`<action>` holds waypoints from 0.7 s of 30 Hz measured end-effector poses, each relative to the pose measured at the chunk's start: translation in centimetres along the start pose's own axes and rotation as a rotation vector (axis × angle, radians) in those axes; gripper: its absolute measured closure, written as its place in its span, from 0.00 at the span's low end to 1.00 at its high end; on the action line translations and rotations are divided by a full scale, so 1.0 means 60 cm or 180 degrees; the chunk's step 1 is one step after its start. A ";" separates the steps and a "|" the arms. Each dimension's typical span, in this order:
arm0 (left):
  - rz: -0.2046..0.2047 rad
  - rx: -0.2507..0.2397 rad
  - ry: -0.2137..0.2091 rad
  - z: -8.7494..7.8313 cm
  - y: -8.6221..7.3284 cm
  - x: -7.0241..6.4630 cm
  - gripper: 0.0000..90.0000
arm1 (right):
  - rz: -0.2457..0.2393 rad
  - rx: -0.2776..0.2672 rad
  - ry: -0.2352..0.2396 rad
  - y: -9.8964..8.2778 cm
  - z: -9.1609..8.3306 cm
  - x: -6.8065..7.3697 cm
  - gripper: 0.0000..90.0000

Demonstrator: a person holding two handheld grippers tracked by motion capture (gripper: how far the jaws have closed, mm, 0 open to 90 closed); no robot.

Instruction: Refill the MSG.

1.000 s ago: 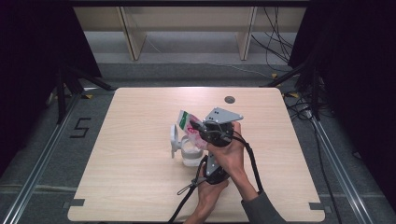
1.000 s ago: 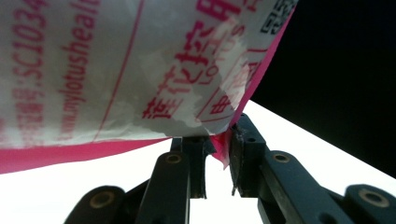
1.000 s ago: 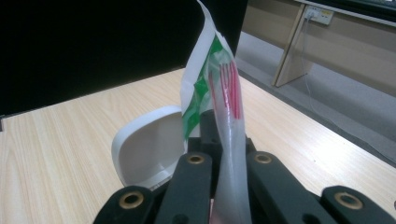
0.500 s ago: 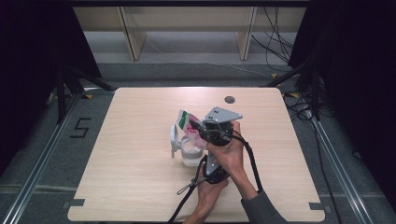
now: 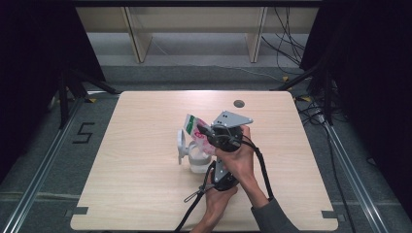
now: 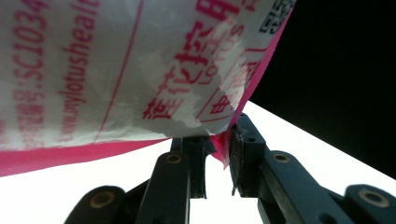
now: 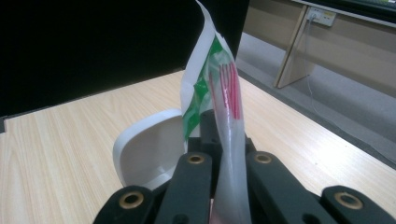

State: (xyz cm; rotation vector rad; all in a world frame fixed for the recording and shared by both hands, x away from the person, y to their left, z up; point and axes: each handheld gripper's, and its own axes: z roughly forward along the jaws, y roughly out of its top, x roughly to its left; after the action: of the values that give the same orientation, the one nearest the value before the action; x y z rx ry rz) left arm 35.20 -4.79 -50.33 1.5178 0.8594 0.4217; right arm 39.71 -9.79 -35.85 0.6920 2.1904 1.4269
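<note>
A white, pink and green packet (image 5: 193, 127) hangs tilted over a white cup (image 5: 195, 161) whose lid (image 5: 180, 144) stands open, near the middle of the table (image 5: 145, 204). My right gripper (image 5: 206, 137), topped by a grey plate, is shut on the packet's upper edge (image 7: 219, 84). In the right gripper view the cup's lid (image 7: 144, 149) sits just behind the right gripper's (image 7: 217, 128) jaws. From below, my left gripper (image 5: 213, 156) pinches the packet's pink lower corner (image 6: 223, 142). The printed side of the packet (image 6: 116, 70) hangs over the left gripper's (image 6: 217, 140) jaws.
A dark round hole (image 5: 238, 103) marks the table's far side. Wooden shelf legs (image 5: 255, 39) stand beyond the table. Cables (image 5: 316, 111) lie on the floor at the right, and a tripod's legs (image 5: 65, 90) stand at the left by a floor mark "5" (image 5: 82, 132).
</note>
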 end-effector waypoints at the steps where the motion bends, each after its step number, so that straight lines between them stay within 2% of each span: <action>1: -0.0006 -0.0015 0.0006 0.000 0.000 0.000 0.86 | 0.0000 0.0000 0.0000 0.000 0.000 0.000 1.00; 2: -0.0008 -0.0010 0.0000 0.001 0.000 0.000 0.86 | -0.0022 0.0005 -0.0004 0.000 -0.001 0.000 1.00; 4: -0.0005 -0.0019 0.0000 0.000 0.000 0.000 0.86 | 0.0036 0.0028 0.0049 0.000 0.000 0.002 1.00; 9: -0.0020 -0.0016 0.0001 0.001 0.000 0.000 0.86 | -0.0024 -0.0003 -0.0012 0.000 0.000 0.000 1.00; 10: -0.0015 -0.0016 -0.0006 0.001 0.000 0.000 0.86 | 0.0001 -0.0003 0.0031 0.000 0.001 0.001 1.00; 13: -0.0042 -0.0019 -0.0010 0.001 -0.001 0.000 0.86 | 0.0043 0.0016 0.0024 0.000 0.000 0.000 1.00; 16: -0.0021 -0.0011 -0.0010 0.001 0.000 0.000 0.86 | -0.0010 0.0020 0.0006 0.000 -0.001 -0.001 1.00; 17: -0.0021 -0.0001 -0.0012 0.000 0.000 0.000 0.86 | 0.0045 0.0018 -0.0001 -0.001 -0.002 0.000 1.00; 18: -0.0026 -0.0007 -0.0008 0.000 0.000 0.000 0.86 | 0.0004 -0.0006 -0.0025 -0.001 -0.001 -0.001 1.00; 21: -0.0017 -0.0004 -0.0014 0.001 0.000 0.000 0.86 | 0.0012 0.0002 0.0010 0.000 -0.002 -0.001 1.00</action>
State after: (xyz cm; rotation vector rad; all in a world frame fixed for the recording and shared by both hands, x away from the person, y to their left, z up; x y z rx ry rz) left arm 35.25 -4.82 -50.33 1.5146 0.8594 0.4147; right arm 39.68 -9.93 -35.80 0.6949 2.1932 1.4300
